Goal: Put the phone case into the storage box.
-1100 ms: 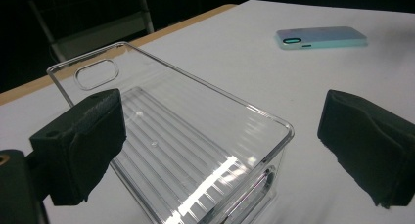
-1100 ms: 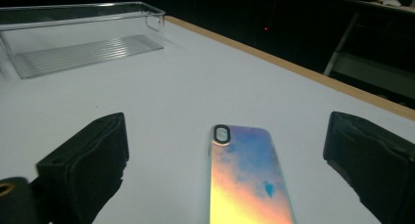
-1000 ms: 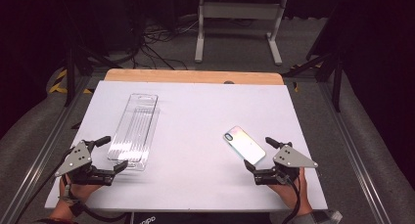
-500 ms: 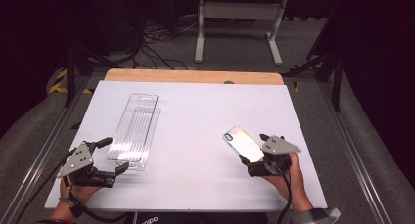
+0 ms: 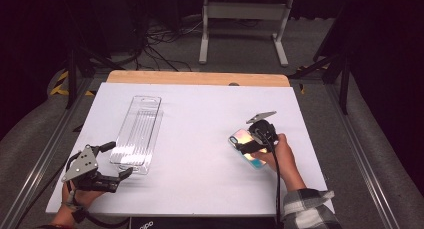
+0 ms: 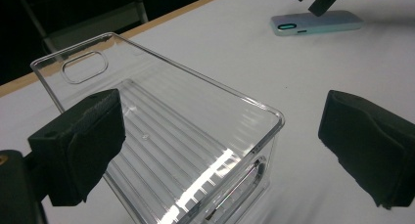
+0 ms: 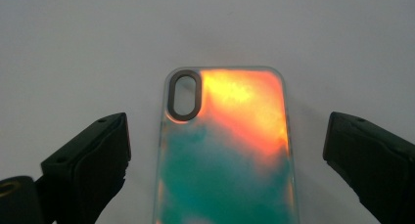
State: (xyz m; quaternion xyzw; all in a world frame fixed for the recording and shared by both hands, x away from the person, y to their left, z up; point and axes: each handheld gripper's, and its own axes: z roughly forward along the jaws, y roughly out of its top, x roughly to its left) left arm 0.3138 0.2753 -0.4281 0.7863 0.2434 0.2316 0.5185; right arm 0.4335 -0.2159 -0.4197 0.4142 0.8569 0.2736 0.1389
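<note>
2 jaws of the right gripper (image 7: pixel 225 150) apart astride the phone case (image 7: pixel 225 155); risk of skidding flat if pinched off-centre; left gripper (image 6: pixel 215 150) likewise agape by the clear tray (image 6: pixel 161 136)

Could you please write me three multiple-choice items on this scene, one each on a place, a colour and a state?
1. Where does the clear plastic tray lie on the white table?
A. on the person's left side
B. on the person's right side
C. off the table

2. What colours show on the phone case?
A. black and white
B. orange and teal
C. plain red

3. How do the jaws of the right gripper stand?
A. shut on the case
B. shut on nothing
C. open on either side of the case

Key: 1 A, it lies near the left gripper; 2 B, the right gripper view shows both colours; 3 C, gaps separate the case from both jaws.
</note>
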